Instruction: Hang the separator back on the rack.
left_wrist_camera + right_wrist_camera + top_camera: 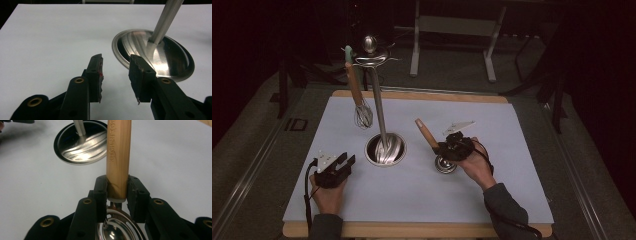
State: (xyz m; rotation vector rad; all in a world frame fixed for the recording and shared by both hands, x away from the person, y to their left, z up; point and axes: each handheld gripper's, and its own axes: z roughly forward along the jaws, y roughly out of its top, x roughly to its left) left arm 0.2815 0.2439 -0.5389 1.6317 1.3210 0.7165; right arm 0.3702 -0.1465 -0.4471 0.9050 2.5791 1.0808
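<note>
Whisk hangs on stand — white mat.

Left tool low, jaws apart and empty; right tool, jaws clamped, wrist angled inward

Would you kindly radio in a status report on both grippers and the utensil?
Right gripper shut on wooden-handled steel ladle. Left gripper open, empty, beside steel stand base. Whisk hangs on the stand; path looks clear.
</note>
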